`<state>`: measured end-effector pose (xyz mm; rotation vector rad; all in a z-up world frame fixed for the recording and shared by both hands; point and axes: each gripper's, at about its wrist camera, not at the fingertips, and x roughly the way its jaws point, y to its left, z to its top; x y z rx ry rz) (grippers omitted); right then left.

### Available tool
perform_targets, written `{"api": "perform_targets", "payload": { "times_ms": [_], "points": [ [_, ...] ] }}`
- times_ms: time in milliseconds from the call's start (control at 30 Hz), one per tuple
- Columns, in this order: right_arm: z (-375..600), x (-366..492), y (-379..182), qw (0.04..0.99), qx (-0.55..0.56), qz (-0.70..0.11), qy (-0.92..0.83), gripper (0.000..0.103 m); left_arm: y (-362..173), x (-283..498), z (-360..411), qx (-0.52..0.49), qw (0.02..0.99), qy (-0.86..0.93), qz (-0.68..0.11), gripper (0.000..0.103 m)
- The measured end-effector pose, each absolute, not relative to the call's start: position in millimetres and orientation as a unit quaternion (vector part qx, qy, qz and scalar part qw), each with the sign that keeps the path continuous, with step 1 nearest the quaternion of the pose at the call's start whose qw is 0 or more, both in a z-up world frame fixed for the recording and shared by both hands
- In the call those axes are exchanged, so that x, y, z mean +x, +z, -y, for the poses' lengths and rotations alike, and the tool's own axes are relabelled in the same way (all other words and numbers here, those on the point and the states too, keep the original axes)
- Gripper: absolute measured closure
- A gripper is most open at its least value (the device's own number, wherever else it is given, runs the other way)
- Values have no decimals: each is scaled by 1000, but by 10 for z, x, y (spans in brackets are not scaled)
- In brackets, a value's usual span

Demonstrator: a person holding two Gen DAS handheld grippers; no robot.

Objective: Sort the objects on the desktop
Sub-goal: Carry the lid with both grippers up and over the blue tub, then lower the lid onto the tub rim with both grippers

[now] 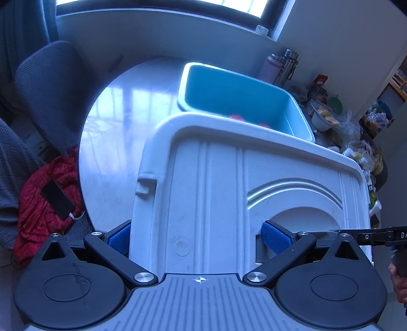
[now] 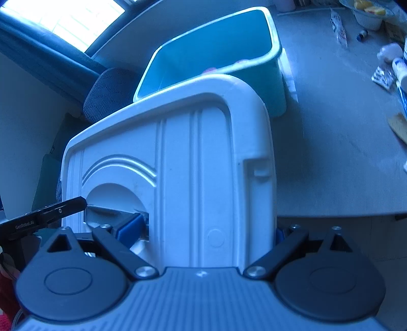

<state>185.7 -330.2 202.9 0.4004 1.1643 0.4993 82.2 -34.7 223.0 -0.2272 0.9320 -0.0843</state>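
With both my left gripper (image 1: 198,236) and right gripper (image 2: 208,229) clamped on the white lid (image 1: 229,191), held up before the blue bin (image 1: 241,101) at twelve o'clock, it seems light, stiff and slick, best held at its edge and handle recess.

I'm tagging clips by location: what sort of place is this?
Probably a lived-in home room, not a lab: a round table by a window, upholstered chair, and food clutter with a fruit bowl.
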Motion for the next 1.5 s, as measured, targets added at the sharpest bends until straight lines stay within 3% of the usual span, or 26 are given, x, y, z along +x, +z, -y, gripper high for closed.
{"api": "perform_targets", "payload": {
  "times_ms": [633,1500],
  "points": [
    [3428,2779,2251,802,199,-522,213,7,2599,2257,379,-91,893,-69,-436,0],
    [3411,4604,1994,784,181,-551,222,7,2290,4127,390,-122,881,-33,-455,0]
  ]
}}
